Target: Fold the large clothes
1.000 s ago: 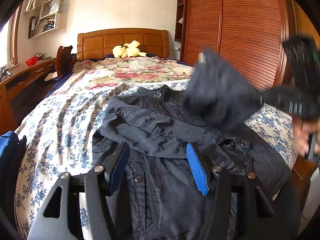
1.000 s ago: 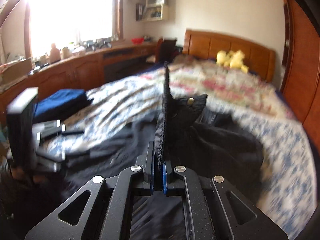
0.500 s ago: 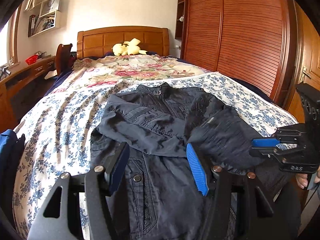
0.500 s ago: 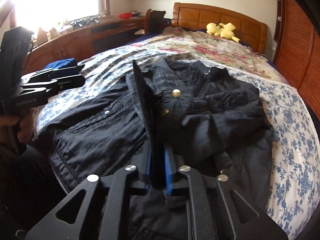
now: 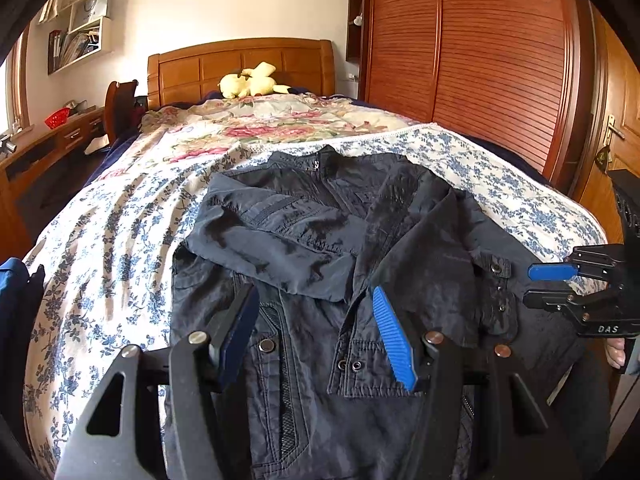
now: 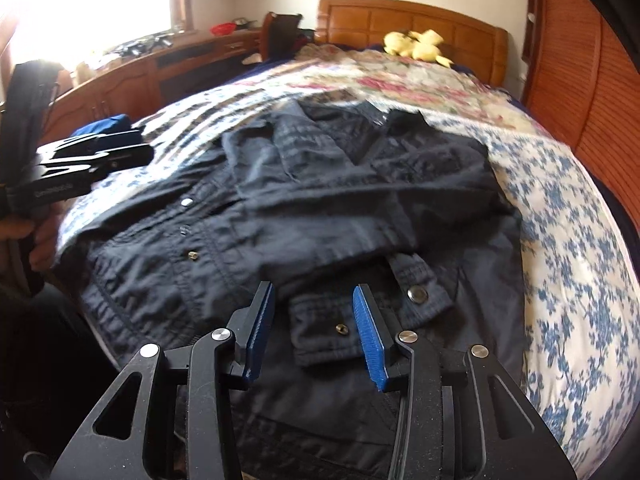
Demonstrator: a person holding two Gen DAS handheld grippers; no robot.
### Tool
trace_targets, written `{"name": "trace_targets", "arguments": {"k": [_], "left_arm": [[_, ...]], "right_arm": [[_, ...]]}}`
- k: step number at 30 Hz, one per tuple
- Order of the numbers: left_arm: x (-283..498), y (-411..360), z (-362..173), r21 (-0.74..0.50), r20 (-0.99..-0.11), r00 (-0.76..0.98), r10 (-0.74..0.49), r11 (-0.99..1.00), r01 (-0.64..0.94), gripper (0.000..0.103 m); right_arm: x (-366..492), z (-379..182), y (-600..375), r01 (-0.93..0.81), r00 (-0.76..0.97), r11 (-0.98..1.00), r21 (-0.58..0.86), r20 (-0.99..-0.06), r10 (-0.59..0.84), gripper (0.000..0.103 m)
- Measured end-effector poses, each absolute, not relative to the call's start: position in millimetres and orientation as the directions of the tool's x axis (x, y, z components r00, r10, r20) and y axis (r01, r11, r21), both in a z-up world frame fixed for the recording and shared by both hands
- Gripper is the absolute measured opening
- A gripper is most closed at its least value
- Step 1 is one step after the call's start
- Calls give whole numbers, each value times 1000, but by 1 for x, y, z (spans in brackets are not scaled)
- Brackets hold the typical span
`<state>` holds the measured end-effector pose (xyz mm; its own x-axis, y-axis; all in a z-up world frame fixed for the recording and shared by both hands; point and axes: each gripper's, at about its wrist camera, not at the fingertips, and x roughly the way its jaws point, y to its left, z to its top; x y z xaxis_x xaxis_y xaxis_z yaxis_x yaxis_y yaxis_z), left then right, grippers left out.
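A dark navy jacket (image 5: 320, 248) lies flat on the bed, collar toward the headboard, with both sleeves folded across its front; it also shows in the right wrist view (image 6: 320, 200). My left gripper (image 5: 316, 320) is open and empty, hovering above the jacket's lower front. My right gripper (image 6: 314, 320) is open and empty just above the sleeve cuff (image 6: 360, 312). The right gripper also shows at the right edge of the left wrist view (image 5: 556, 284), jaws apart. The left gripper appears at the left of the right wrist view (image 6: 100, 152).
The bed has a blue floral sheet (image 5: 100, 248) and a flowered quilt (image 5: 280, 120) with a yellow plush toy (image 5: 252, 80) by the headboard. A wooden wardrobe (image 5: 480, 60) stands on the right, a desk (image 6: 140, 80) on the left. A blue cloth (image 6: 104, 126) lies at the bed's left edge.
My right gripper carried the sleeve across the jacket, laid it down and opened, releasing it. The left gripper has stayed open over the hem.
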<state>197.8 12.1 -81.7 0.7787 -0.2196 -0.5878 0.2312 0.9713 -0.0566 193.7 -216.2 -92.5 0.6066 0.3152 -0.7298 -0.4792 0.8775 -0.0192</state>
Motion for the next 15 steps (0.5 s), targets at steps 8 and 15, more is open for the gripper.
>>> {"name": "trace_targets", "arguments": {"k": [8, 15], "left_arm": [[205, -2, -104, -73, -650, 712, -267, 954, 291, 58], [215, -12, -129, -118, -710, 635, -305, 940, 319, 58]], "right_arm": [[202, -115, -227, -439, 604, 897, -40, -752, 262, 41], [201, -127, -231, -425, 584, 905, -13, -768, 263, 41]]}}
